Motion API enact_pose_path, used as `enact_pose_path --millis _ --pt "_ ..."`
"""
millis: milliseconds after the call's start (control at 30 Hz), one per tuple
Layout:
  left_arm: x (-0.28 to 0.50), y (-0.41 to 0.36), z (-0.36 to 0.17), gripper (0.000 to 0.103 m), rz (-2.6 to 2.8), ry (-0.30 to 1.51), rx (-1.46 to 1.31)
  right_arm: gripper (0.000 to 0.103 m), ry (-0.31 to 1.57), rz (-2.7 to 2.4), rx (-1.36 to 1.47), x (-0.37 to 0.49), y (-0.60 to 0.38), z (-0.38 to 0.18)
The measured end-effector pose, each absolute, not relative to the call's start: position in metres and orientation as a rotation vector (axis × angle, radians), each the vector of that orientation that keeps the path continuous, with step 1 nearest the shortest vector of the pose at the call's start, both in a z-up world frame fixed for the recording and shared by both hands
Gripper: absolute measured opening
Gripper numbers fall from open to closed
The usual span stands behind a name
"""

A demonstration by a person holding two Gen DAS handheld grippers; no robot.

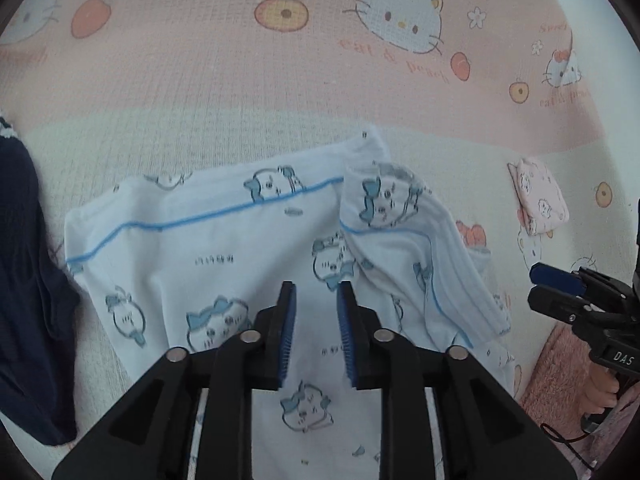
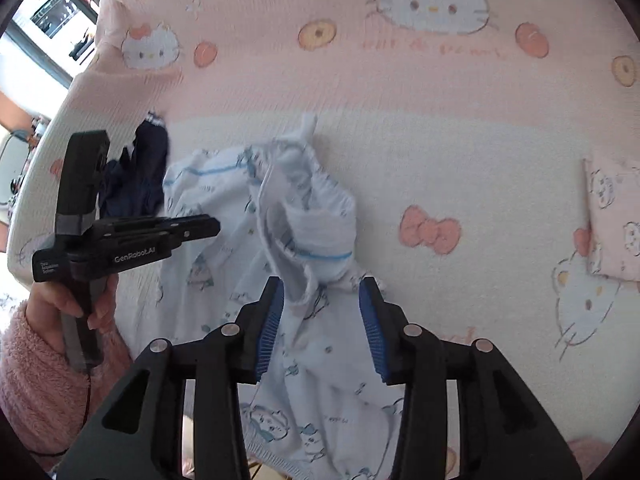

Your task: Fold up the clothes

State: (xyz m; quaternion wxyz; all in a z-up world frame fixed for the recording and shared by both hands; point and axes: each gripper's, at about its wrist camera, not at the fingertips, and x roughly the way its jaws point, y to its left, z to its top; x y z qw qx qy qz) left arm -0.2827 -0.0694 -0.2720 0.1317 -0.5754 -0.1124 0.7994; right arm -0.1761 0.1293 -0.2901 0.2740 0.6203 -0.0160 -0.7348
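A white garment (image 1: 224, 264) with blue cartoon print and blue piping lies spread on the bedsheet (image 1: 240, 80), on the cream band below the pink one. One sleeve (image 1: 404, 240) is folded back over the body. The left gripper (image 1: 316, 320) hovers above the garment, fingers parted, holding nothing. The right gripper (image 2: 322, 320) hovers over the bunched sleeve, fingers wide apart, empty. A dark navy garment (image 1: 28, 280) lies at the white garment's left edge. A small folded pink cloth (image 1: 538, 196) lies well apart toward the right.
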Motion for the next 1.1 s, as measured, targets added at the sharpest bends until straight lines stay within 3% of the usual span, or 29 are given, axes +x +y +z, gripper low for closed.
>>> enact_pose_path --millis 200,233,267,300,333,500,667,767,967,1100 --pt "-0.320 -0.047 -0.275 0.035 2.311 -0.212 -1.639 0.042 -0.042 -2.054 1.641 -0.179 0.134 -0.287" --pt "-0.326 -0.043 -0.275 0.035 2.299 -0.206 -1.627 0.039 -0.034 -2.056 1.642 -0.178 0.133 -0.289" --pt "-0.328 -0.042 -0.275 0.035 2.291 -0.206 -1.625 0.019 -0.015 -2.045 1.651 -0.176 0.131 -0.292" --pt "-0.330 -0.040 -0.275 0.035 2.284 -0.206 -1.622 0.006 0.004 -2.033 1.660 -0.173 0.128 -0.296" --pt "-0.332 -0.039 -0.275 0.035 2.276 -0.207 -1.620 0.004 0.023 -2.021 1.668 -0.170 0.126 -0.300" --pt "-0.325 -0.035 -0.278 0.036 2.257 -0.232 -1.622 0.003 0.120 -1.985 1.703 -0.158 0.118 -0.314" --pt "-0.327 -0.032 -0.273 0.036 2.262 -0.303 -1.617 0.002 0.284 -2.239 1.708 -0.166 0.155 -0.294" --pt "-0.329 -0.022 -0.261 0.036 2.276 -0.267 -1.550 0.003 0.199 -2.359 1.725 -0.183 0.191 -0.275" --pt "-0.346 0.007 -0.247 0.036 2.263 -0.160 -1.450 0.003 0.226 -2.596 1.658 -0.198 0.243 -0.229" --pt "-0.360 0.038 -0.253 0.036 2.202 -0.121 -1.434 0.008 0.185 -2.538 1.811 -0.222 0.269 -0.254"
